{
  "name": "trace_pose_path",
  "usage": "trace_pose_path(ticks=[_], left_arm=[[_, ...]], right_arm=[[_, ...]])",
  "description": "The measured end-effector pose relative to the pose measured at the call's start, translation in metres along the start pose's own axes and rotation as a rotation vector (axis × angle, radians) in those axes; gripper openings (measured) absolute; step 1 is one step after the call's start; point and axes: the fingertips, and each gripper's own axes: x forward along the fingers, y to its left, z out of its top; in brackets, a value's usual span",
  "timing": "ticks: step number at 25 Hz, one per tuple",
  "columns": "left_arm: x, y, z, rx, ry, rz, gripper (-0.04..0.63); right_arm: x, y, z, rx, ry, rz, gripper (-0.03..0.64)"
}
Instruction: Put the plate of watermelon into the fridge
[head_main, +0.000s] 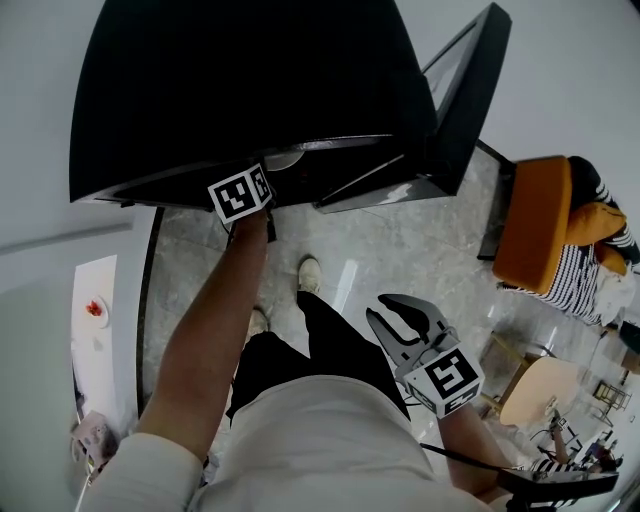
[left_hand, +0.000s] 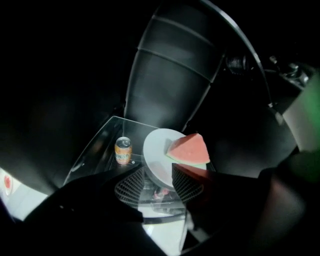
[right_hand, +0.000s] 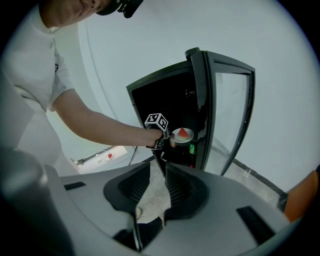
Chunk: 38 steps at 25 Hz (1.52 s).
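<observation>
The white plate (left_hand: 156, 150) carries a red watermelon wedge (left_hand: 189, 149) and rests on a glass shelf (left_hand: 95, 146) inside the dark fridge (head_main: 250, 80). My left gripper (left_hand: 159, 181) reaches into the fridge and stands open. The plate's near rim lies between its two dark pads, and neither pad presses on it. The right gripper view shows the same plate (right_hand: 183, 134) just past the left gripper's marker cube (right_hand: 156, 121). My right gripper (right_hand: 157, 172) hangs low beside the person's leg, away from the fridge, with its jaws a little apart and nothing between them.
An orange drink can (left_hand: 123, 150) stands on the shelf left of the plate. The fridge door (right_hand: 227, 115) is swung open to the right. A white counter (head_main: 95, 310) lies at the left. An orange chair (head_main: 535, 225) and a seated person in stripes (head_main: 590, 275) are at the right.
</observation>
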Motion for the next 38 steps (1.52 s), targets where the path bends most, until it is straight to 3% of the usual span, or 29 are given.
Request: trace_pose_path(ticks=[5, 11, 13, 14, 15, 23, 34, 38], left_arm=[[-0.03, -0.004, -0.002, 0.049, -0.004, -0.064, 0.164], [-0.09, -0.018, -0.012, 0.138, -0.01, -0.221, 0.16], [-0.117, -0.021, -0.018, 0.145, -0.016, -0.279, 0.103], [-0.131, -0.021, -0.021, 0.151, -0.02, -0.304, 0.026], [-0.146, -0.021, -0.025, 0.163, -0.022, -0.328, 0.014], [-0.261, -0.02, -0.058, 0.254, 0.006, -0.56, 0.012], [-0.416, -0.011, -0.118, 0.417, 0.034, -0.749, 0.012], [-0.457, -0.006, -0.134, 0.427, 0.032, -0.804, 0.012]], right_arm=[[0.004, 0.007, 0.01, -0.012, -0.041, -0.003, 0.106], [0.006, 0.032, 0.017, -0.022, -0.076, -0.013, 0.106], [0.007, 0.044, 0.018, -0.041, -0.084, -0.016, 0.106], [0.008, 0.051, 0.019, -0.048, -0.09, -0.018, 0.106], [0.008, 0.057, 0.02, -0.054, -0.097, -0.022, 0.104], [0.009, 0.103, 0.027, -0.08, -0.128, -0.089, 0.031], [-0.01, 0.186, 0.02, -0.115, -0.171, -0.098, 0.023], [-0.017, 0.211, 0.013, -0.122, -0.18, -0.102, 0.022]])
